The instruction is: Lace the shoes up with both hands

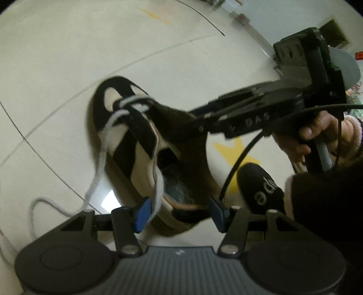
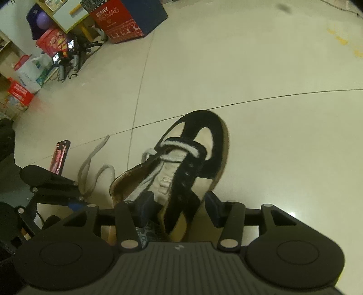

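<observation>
A black and cream sneaker (image 1: 136, 140) lies on the pale tiled floor, toe pointing away; it also shows in the right wrist view (image 2: 192, 154). A white lace (image 1: 99, 163) runs through the front eyelets and trails onto the floor at the left; it shows again in the right wrist view (image 2: 149, 177). My left gripper (image 1: 180, 212) is open, its blue pads either side of the shoe's heel, one lace strand hanging by the left pad. My right gripper (image 2: 179, 210) is open around the shoe's side wall. It reaches over the shoe opening in the left wrist view (image 1: 204, 118).
Gift boxes and a red Christmas box (image 2: 118, 20) stand far back left with a small tripod rig (image 2: 68, 56). A dark phone-like item (image 2: 60, 156) lies on the floor left of the shoe. A yellow star sticker (image 1: 233, 154) marks the floor. A black slipper (image 1: 261, 188) is near.
</observation>
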`<state>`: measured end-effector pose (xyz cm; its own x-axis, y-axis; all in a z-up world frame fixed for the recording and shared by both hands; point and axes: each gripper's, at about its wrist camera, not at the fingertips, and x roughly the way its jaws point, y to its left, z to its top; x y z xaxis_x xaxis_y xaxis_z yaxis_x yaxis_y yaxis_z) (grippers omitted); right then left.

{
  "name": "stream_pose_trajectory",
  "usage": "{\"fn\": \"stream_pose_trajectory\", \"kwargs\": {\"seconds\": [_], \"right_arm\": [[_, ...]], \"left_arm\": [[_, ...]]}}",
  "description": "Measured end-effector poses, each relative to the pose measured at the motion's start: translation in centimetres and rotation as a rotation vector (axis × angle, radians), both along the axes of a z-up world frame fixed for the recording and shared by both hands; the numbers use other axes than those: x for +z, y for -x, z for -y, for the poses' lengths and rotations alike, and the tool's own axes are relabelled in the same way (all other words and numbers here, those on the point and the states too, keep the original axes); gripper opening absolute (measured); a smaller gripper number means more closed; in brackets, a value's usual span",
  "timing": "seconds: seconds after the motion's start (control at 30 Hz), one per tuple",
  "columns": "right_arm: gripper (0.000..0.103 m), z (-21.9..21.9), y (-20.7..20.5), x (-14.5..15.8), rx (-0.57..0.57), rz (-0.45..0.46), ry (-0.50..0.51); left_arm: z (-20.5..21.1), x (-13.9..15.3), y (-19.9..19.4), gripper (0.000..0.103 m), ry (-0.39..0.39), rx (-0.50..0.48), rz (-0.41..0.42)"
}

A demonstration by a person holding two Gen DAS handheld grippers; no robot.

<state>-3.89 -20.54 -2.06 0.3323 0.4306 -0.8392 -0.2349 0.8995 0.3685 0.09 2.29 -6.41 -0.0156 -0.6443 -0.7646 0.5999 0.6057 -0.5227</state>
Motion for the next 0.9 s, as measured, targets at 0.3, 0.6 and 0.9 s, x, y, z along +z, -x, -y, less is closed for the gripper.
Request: {"fn": "stream_pose_trajectory", "kwargs": {"seconds": [0.3, 0.6, 0.9], "right_arm": [[0.053, 0.4, 0.9, 0.9, 0.013, 0.047, -0.054], [0.053, 0.4, 1.1, 1.3, 0.013, 0.079, -0.075], [0.053, 1.8, 1.2, 1.0, -0.029, 0.036, -0.177]], "left_arm": [[1.8, -2.0, 2.0, 0.049, -0.064, -0.123, 0.029], [2.6, -3.3, 3.2, 0.005, -0.089, -0.115, 0.06], [1.5, -1.4, 3.2, 0.004, 0.154, -0.014, -0.073]]}}
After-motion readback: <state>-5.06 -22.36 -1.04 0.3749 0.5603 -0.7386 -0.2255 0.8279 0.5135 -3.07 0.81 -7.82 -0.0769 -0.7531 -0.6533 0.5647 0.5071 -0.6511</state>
